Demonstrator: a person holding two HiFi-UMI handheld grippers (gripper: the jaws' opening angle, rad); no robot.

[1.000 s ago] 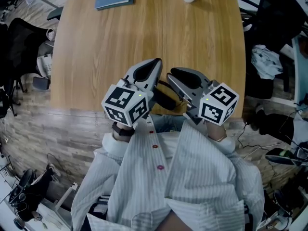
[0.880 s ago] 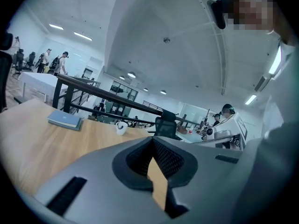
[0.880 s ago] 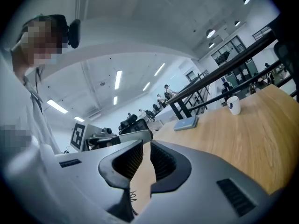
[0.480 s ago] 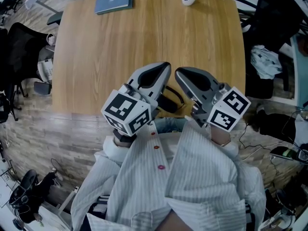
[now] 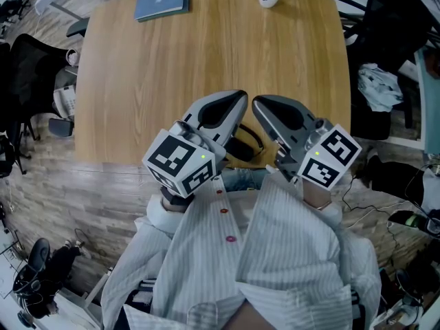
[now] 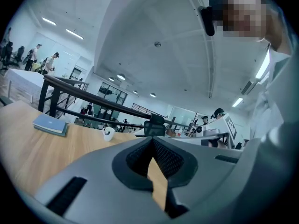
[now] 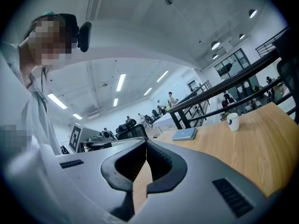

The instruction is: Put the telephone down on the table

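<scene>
Both our tongs are pinched closed, nothing in either: left gripper (image 5: 237,100), right gripper (image 5: 260,104). The dark telephone (image 5: 239,148) seems to lie just under and between them, at the table (image 5: 172,74) edge. We'd back off straight up, no snagging.
</scene>
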